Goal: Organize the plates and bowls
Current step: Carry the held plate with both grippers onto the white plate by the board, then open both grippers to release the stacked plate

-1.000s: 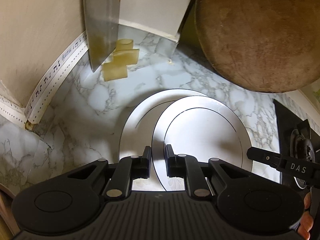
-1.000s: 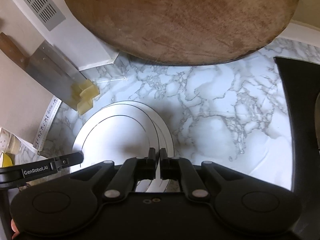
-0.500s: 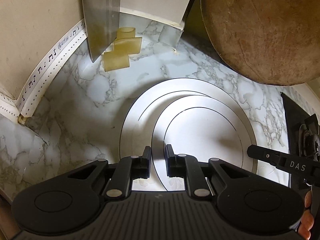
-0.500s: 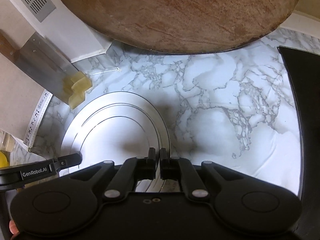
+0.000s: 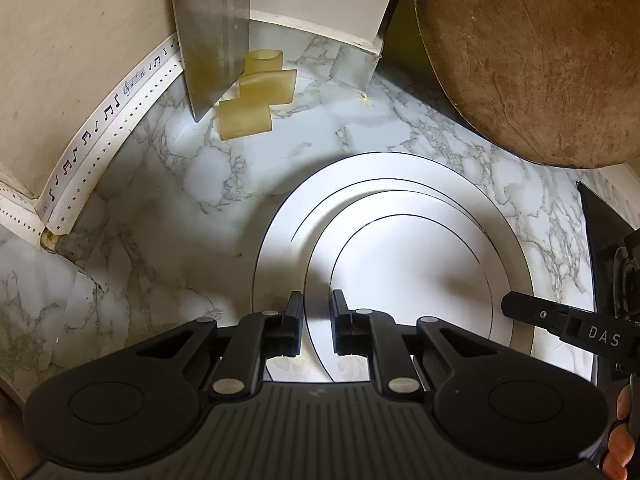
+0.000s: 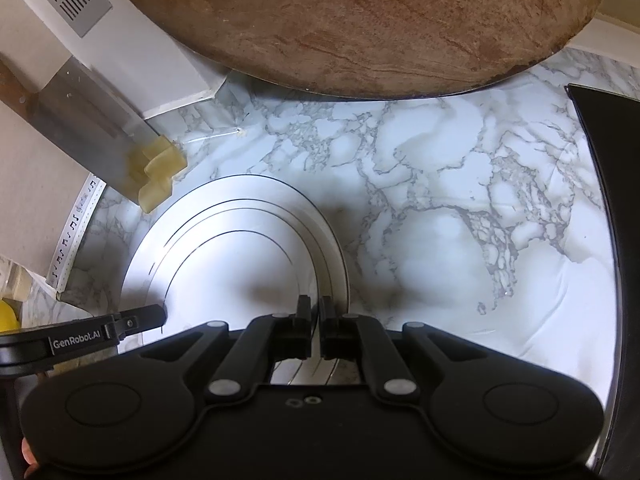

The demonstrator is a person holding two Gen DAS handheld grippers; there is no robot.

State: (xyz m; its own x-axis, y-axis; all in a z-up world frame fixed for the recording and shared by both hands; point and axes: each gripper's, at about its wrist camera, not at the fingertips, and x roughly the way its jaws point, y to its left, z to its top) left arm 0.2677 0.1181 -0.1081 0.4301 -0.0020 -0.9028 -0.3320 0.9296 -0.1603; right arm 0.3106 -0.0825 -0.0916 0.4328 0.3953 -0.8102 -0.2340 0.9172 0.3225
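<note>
A smaller white plate [image 5: 404, 272] with thin black ring lines rests over a larger white plate [image 5: 280, 240] on the marble counter. My left gripper [image 5: 317, 312] straddles the smaller plate's left rim with a visible gap between its fingers. My right gripper [image 6: 315, 316] is shut on the right rim of the smaller plate [image 6: 240, 272]; the larger plate [image 6: 332, 248] shows beyond it. Each gripper's finger shows at the edge of the other's view.
A round wooden board [image 5: 532, 60] leans at the back right. A cleaver blade [image 5: 212, 32] stands by yellowish blocks [image 5: 256, 100] at the back left wall. A black stove edge [image 6: 616, 240] lies to the right. Bare marble [image 6: 460, 220] lies right of the plates.
Both grippers have carried the smaller plate back over the larger plate, so the two now lie nearly centred. The wooden board and cleaver have shifted outward in both views.
</note>
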